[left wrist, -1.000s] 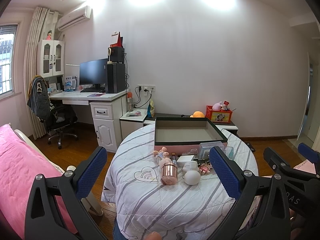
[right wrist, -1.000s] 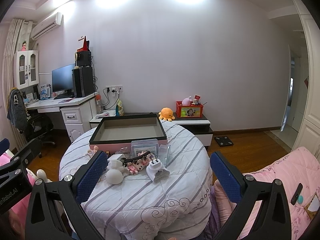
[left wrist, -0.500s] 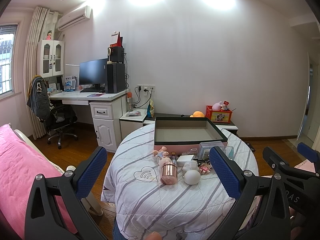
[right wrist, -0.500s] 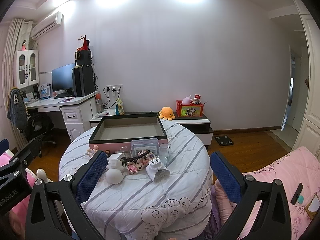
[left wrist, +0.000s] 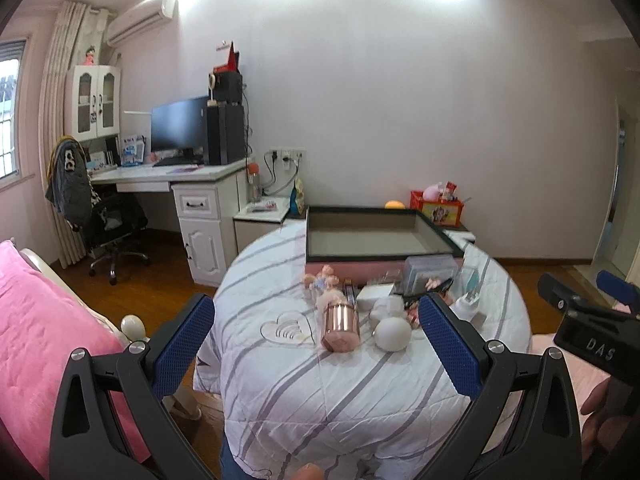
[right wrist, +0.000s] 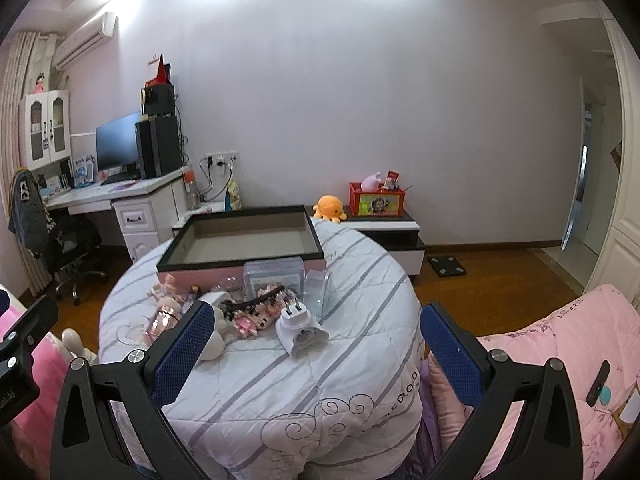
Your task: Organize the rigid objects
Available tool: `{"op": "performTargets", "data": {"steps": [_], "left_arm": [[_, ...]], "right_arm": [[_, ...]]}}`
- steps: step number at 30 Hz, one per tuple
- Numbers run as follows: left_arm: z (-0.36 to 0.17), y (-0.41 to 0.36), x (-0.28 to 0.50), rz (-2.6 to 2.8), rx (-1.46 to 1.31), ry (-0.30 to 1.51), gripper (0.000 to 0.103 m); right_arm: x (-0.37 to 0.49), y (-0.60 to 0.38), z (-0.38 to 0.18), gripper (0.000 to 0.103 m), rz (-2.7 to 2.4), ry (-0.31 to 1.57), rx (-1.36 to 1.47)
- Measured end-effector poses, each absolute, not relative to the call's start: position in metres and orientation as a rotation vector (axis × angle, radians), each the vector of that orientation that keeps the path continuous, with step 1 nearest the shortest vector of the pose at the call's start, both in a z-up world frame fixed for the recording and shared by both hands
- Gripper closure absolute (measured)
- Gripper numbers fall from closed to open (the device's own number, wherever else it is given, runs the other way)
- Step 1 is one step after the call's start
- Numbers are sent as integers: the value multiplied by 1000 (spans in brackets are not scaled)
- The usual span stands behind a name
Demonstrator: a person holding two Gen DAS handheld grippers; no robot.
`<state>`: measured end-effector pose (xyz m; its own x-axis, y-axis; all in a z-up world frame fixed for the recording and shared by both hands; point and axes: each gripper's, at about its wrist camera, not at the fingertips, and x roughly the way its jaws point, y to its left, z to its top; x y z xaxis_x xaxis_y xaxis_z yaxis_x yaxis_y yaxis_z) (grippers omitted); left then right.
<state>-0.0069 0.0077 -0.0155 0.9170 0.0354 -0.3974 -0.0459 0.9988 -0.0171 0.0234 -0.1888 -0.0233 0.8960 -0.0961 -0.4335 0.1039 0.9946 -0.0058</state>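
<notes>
Plain pale wall (right wrist: 360,100), lit by two bright patches near the ceiling. Wooden floor (right wrist: 500,280), brown skirting. Left side: window (left wrist: 8,108), long curtain (left wrist: 56,120), wall air conditioner (left wrist: 140,20), white glass-door cabinet (left wrist: 94,100). White desk (left wrist: 192,184) bearing a dark monitor (left wrist: 180,126) and black tower (left wrist: 226,132); black office chair (left wrist: 108,224) draped with a jacket. Low black-and-white sideboard (right wrist: 392,232) against the wall. Open doorway (right wrist: 576,184) at right. Pink bedding (right wrist: 560,360) in the near right corner.
</notes>
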Motion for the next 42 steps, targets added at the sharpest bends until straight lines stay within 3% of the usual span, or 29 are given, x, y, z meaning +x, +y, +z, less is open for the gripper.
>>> {"op": "performTargets", "data": {"steps": [13, 31, 33, 35, 38, 41, 42], "left_arm": [[-93, 16, 75, 56, -24, 577, 0], [-140, 9, 149, 22, -37, 737, 0], [-142, 9, 155, 32, -42, 756, 0], [-143, 10, 158, 28, -58, 770, 3], [-145, 11, 165, -12, -84, 798, 15], [-148, 10, 167, -36, -94, 809, 35], [-148, 9, 169, -42, -93, 810, 46]], "right_arm": [[92, -196, -91, 0, -74, 638, -24], [163, -198, -133, 0, -36, 751, -45], [169, -198, -138, 5, -31, 769, -45], [175, -199, -141, 9, -17, 788, -35], [181, -200, -143, 24, 12, 803, -22], [191, -200, -147, 41, 29, 821, -36], [192, -200, -147, 44, 34, 822, -39]]}}
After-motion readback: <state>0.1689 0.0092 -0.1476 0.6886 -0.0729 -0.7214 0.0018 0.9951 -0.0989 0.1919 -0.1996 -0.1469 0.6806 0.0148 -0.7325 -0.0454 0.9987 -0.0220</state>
